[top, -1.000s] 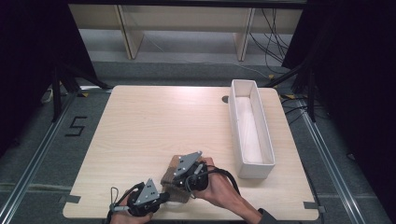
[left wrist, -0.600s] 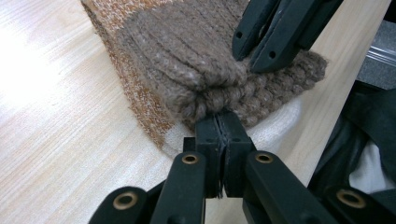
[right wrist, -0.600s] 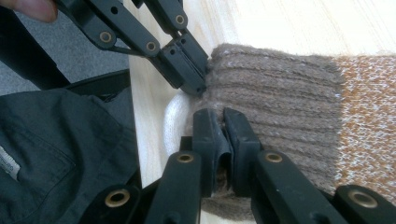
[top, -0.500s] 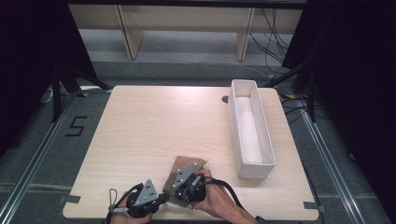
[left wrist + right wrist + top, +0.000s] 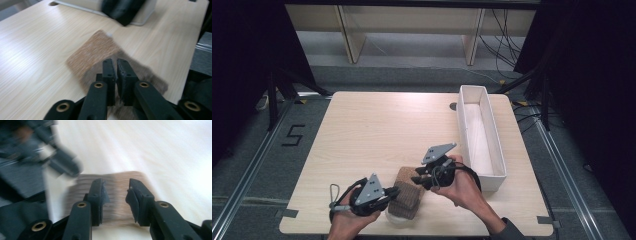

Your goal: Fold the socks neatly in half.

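A brown knitted cloth (image 5: 408,197) lies folded on the wooden table (image 5: 382,130) near its front edge. My left gripper (image 5: 396,191) hovers at the cloth's left side. In the left gripper view its jaws (image 5: 116,61) stand a narrow slit apart above the cloth (image 5: 92,52), having just been opening, and nothing shows between them. My right gripper (image 5: 416,179) is at the cloth's far right corner. Its jaws (image 5: 115,182) have just been opening too and stand clearly apart, with the cloth (image 5: 115,200) behind the gap, not pinched.
A long white tray (image 5: 492,182) runs along the table's right side, close to my right hand. The table's front edge is just behind the cloth. Bare wood stretches to the left and far side. Shelving stands beyond the table.
Both grippers have let go of the cloth and drawn back from it. The right one moved up and right, the left one lifted. The cloth now lies uncovered between them.
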`<state>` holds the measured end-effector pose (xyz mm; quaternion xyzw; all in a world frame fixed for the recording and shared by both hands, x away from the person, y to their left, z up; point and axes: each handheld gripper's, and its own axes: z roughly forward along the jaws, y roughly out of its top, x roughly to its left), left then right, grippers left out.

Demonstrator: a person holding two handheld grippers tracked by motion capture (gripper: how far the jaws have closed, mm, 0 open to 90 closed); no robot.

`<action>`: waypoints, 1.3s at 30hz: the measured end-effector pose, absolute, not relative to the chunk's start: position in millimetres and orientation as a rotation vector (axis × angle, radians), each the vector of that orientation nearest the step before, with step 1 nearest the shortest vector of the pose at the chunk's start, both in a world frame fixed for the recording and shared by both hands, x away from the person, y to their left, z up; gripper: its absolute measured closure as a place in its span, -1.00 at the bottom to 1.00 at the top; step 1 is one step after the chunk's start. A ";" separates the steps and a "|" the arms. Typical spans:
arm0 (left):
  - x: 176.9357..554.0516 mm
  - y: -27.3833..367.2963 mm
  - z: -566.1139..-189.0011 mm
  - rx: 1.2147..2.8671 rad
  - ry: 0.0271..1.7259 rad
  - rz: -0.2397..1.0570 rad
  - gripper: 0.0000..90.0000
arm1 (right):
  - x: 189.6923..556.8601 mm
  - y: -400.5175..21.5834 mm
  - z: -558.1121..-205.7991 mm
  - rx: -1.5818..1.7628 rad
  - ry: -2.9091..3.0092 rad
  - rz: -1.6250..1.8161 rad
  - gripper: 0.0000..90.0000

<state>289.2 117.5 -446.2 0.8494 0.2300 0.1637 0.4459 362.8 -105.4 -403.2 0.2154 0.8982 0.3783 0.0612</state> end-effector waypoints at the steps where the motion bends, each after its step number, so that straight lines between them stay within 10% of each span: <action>1: 288.3 109.8 -449.0 2.105 0.570 0.379 0.82 | 367.0 -106.0 -404.5 0.682 2.701 1.132 0.47; 24: 276.4 103.2 -489.1 2.198 0.528 0.323 0.92 | 391.0 -83.1 -466.3 0.703 2.771 0.729 0.82; 39: 261.9 117.7 -474.0 2.102 0.578 0.335 0.57 | 409.0 -93.6 -440.4 0.761 2.748 0.885 0.35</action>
